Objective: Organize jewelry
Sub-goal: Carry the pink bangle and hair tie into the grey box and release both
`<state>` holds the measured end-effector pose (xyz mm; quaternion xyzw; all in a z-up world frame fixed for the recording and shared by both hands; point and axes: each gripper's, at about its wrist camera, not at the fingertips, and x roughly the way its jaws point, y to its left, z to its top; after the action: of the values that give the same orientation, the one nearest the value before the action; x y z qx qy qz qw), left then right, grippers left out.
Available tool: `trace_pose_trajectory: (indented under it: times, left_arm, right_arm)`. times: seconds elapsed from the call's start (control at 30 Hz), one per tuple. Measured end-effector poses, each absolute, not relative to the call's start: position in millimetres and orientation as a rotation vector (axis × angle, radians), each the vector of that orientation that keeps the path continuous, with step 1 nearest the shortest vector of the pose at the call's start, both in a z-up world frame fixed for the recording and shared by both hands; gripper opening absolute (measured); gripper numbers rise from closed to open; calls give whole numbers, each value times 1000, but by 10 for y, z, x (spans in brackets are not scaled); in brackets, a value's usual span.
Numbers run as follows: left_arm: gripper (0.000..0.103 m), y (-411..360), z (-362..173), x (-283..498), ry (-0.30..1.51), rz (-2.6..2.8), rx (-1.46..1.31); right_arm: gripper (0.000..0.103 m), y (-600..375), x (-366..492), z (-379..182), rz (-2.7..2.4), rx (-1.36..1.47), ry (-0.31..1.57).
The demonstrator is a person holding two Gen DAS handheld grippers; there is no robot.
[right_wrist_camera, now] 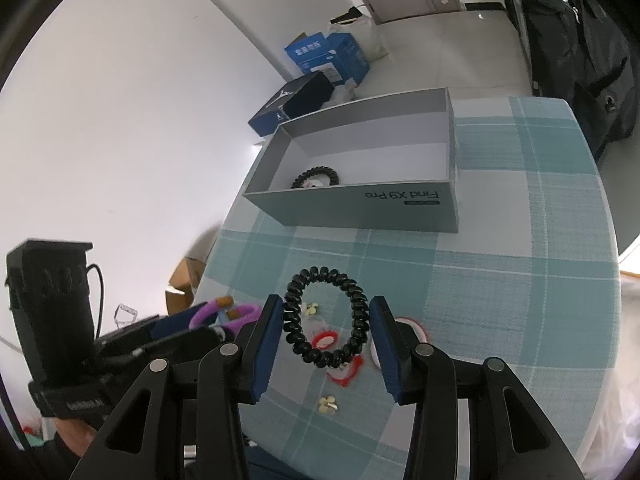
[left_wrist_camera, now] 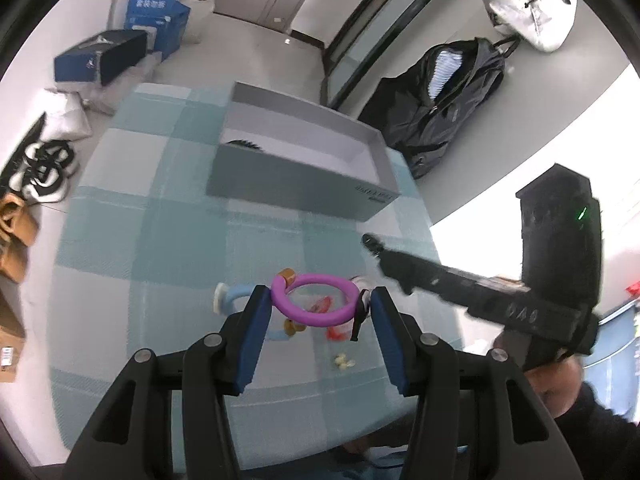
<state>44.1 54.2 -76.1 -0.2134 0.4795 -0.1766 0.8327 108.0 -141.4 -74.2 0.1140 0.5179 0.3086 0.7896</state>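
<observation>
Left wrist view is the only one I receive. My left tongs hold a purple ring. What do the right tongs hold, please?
Observer: The right tongs grip a black spiral hair tie between both pads.
Operator: What lies in the grey box?
Observer: In the grey box, a second black spiral tie lies at its left end.
Operator: Is anything printed on the box?
Observer: Its near wall reads "Find X9 Pro", upside down in the right wrist view.

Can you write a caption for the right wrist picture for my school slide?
Right gripper holds a black spiral hair tie above the checkered tablecloth, heading for the grey box.
</observation>
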Motion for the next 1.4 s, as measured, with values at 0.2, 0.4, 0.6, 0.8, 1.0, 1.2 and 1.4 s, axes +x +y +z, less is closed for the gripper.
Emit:
trace_pose_trajectory:
  times: [0.2, 0.4, 0.6, 0.8, 1.0, 1.2, 1.4]
  left_arm:
    - [46, 575, -727, 569, 1017, -423, -520]
    - [46, 659, -646, 689, 1012, -466, -585]
    - [46, 591, -770, 888, 1112, -462, -549]
    - [46, 463, -879, 785, 1176, -424, -444]
    - [46, 533, -927, 657, 1175, -409, -439]
    - [46, 572, -607, 668, 1058, -415, -438]
    - [46, 562, -357, 784, 992, -425, -400]
  right_arm:
    - [44, -1429, 1098, -740, 651, 255, 1117]
    - [44, -1461, 1113, -715, 648, 271, 1112]
    - [44, -1470, 1134, -728, 648, 275, 1124]
    - [44, -1487, 1166, -762, 639, 268, 1134]
    - [44, -1465, 1170, -773, 645, 274, 1131]
    - [44, -1444, 1111, -710, 668, 272, 1102]
    - [44, -1470, 1117, -503, 692, 276, 1042]
